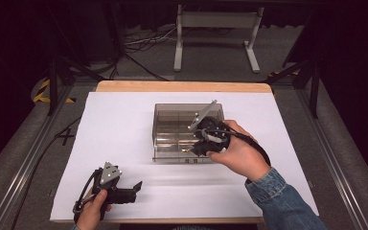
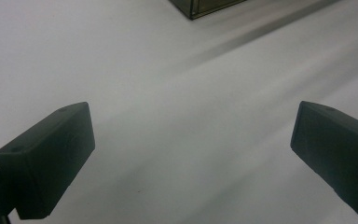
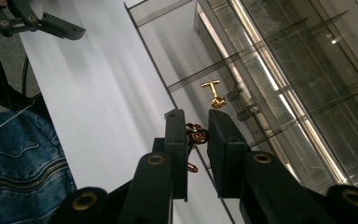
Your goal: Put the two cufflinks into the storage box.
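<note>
White-papered table, clear divided box w/ gold cufflink; right gripper over box pinched 2nd cufflink — slip risk, thin grip; left gripper wide, empty.

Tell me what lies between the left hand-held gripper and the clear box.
Nothing but bare white sheet lies between the left hand-held gripper and the clear box. The high view shows this, as does the left gripper view.
</note>
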Tool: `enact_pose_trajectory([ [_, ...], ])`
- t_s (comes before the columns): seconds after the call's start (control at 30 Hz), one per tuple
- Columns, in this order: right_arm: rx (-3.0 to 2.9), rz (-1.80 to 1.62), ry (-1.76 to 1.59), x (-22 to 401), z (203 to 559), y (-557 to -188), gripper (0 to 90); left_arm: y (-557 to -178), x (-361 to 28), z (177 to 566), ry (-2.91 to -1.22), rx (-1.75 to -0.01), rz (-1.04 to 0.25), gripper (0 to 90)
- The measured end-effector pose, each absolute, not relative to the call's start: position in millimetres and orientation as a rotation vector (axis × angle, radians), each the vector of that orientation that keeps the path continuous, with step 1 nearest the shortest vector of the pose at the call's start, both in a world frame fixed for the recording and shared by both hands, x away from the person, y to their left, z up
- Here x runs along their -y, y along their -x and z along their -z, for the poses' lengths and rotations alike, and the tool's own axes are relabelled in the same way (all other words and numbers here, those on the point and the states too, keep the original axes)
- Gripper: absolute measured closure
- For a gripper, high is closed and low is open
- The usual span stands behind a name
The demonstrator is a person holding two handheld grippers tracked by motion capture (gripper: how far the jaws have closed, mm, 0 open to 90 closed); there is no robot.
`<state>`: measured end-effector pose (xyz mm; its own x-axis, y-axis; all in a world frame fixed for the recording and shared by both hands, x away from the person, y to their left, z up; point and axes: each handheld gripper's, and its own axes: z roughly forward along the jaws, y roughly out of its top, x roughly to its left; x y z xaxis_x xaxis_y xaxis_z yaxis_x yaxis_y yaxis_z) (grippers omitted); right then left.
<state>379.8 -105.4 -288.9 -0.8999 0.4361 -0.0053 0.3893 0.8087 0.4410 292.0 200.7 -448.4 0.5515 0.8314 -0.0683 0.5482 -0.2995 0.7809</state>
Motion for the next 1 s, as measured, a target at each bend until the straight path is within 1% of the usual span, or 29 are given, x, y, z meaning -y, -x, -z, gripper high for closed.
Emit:
enact_pose_trajectory([
  [0.57,-2.869,-0.635,-0.744,102.1,293.8,-409.2,77.9,-291.9,-200.7,448.5,-1.993,-1.111,-0.453,0.4],
  [0.73,-2.860,-0.617,-0.774,102.6,298.8,-418.3,77.9,-292.0,-200.6,448.6,-1.993,-1.110,-0.451,0.4],
  [1.0,-2.877,-0.597,-0.815,102.7,314.1,-422.2,77.9,-291.9,-200.7,448.5,-1.994,-1.109,-0.449,0.4],
])
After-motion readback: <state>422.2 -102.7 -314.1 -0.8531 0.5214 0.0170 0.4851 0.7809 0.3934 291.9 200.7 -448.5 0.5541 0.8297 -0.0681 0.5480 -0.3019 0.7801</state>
